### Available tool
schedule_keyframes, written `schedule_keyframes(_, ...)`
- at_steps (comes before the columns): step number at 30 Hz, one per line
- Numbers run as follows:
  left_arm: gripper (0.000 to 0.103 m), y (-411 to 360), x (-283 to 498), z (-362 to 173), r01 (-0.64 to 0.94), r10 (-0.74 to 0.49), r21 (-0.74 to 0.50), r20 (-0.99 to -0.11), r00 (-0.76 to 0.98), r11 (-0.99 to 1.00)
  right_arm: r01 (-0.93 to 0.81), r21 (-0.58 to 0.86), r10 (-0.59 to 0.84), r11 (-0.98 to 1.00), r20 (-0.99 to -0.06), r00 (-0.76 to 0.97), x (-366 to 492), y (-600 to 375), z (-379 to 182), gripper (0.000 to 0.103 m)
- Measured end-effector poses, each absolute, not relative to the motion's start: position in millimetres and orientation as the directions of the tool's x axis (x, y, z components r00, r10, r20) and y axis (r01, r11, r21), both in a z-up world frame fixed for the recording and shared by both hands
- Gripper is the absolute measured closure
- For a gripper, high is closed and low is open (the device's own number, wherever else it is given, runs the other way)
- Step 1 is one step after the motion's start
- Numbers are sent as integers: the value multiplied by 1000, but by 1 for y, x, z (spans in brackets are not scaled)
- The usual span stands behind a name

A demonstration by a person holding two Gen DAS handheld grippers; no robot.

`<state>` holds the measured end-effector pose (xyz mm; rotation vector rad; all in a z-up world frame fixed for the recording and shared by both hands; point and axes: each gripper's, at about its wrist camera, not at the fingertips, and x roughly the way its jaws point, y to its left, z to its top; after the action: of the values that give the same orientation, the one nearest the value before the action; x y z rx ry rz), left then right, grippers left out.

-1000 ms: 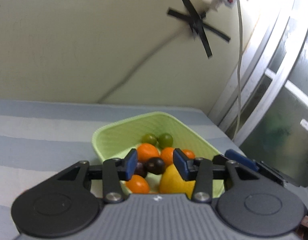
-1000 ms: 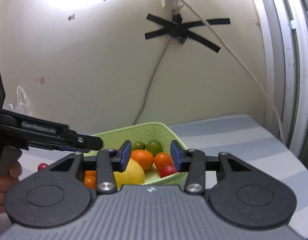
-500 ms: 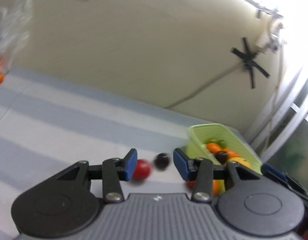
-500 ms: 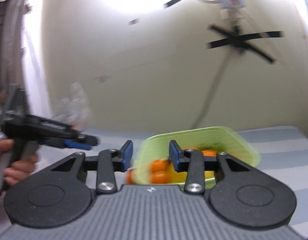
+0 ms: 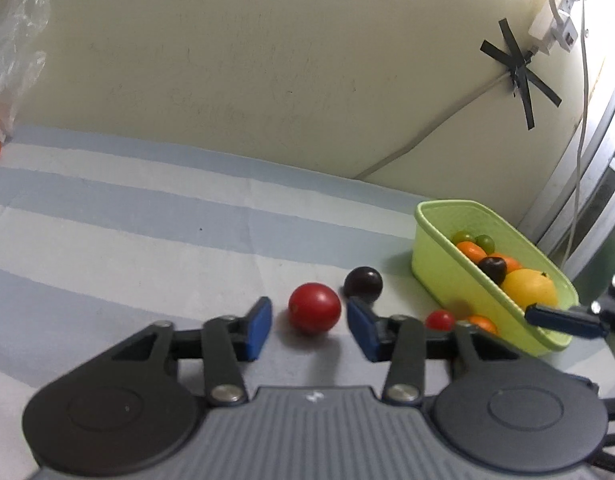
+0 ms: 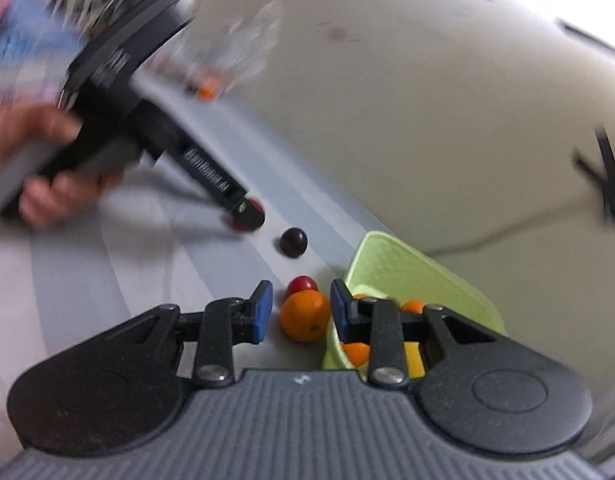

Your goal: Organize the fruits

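1. Your left hand-held gripper (image 5: pixel 309 326) has its blue pads spread wide over the desk (image 5: pixel 127 232), which carries a blue-and-white striped cover, and nothing is pinched between them.
2. From the left wrist view, a red fruit (image 5: pixel 314 308) sits on the desk in the gap between those pads, touching neither.
3. Just beyond it, near the right pad, lies a dark plum (image 5: pixel 363 283).
4. To your right stands a light green basket (image 5: pixel 447 264) holding green grapes (image 5: pixel 473 239), oranges, a second dark fruit and a yellow lemon (image 5: pixel 529 289).
5. A small red tomato (image 5: pixel 439 320) and an orange (image 5: pixel 481 324) lie on the desk just beside the basket's near wall.
6. At the far left edge you can see a clear plastic bag (image 5: pixel 15 48) with an orange fruit below it.
7. Your right hand-held gripper (image 6: pixel 301 316) is also spread open, gripping nothing.
8. From the right wrist view, the orange (image 6: pixel 305 315) lies between its pads, with the small red tomato (image 6: pixel 302 284) just behind it and the basket (image 6: pixel 407 276) to the right of both.
9. Farther out, the plum (image 6: pixel 293 242) rests alone on the desk, and your left hand (image 6: pixel 47 168) holds the other hand-held gripper with its tip at the red fruit (image 6: pixel 251 214); that part is blurred.
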<state>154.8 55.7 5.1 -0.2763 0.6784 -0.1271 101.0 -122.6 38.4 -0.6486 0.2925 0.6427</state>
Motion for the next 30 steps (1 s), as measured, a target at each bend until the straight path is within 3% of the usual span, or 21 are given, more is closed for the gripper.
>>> schedule_keyframes(7, 73, 56, 128, 7, 56, -240, -312, -589, 772, 948, -600, -765, 349, 235, -509, 787, 97, -85, 28, 69)
schedule_keyframes(13, 73, 45, 109, 4, 105, -263, -297, -563, 784, 949, -600, -793, 182, -106, -609, 772, 107, -66, 6, 67)
schedule_keyframes(17, 73, 44, 106, 4, 130, -273, -291, -535, 800, 948, -553, -791, 124, -262, -596, 793, 110, -56, -9, 67)
schedule_keyframes(19, 73, 44, 106, 5, 138, -282, -297, -526, 802, 945, -515, -809, 178, -284, -572, 801, 102, -60, -8, 68)
schedule_keyframes(22, 73, 46, 106, 5, 148, -298, -309, -521, 800, 939, -522, -829, 254, -201, -559, 789, 86, -63, 6, 68)
schedule_keyframes(26, 73, 45, 104, 6, 159, -307, -311, -518, 798, 937, -613, -778, 394, 139, -524, 755, 64, -78, 43, 68)
schedule_keyframes(30, 73, 36, 99, 6, 202, -322, -275, -522, 790, 940, -708, -479, 535, 519, -464, 706, 48, -120, 55, 68)
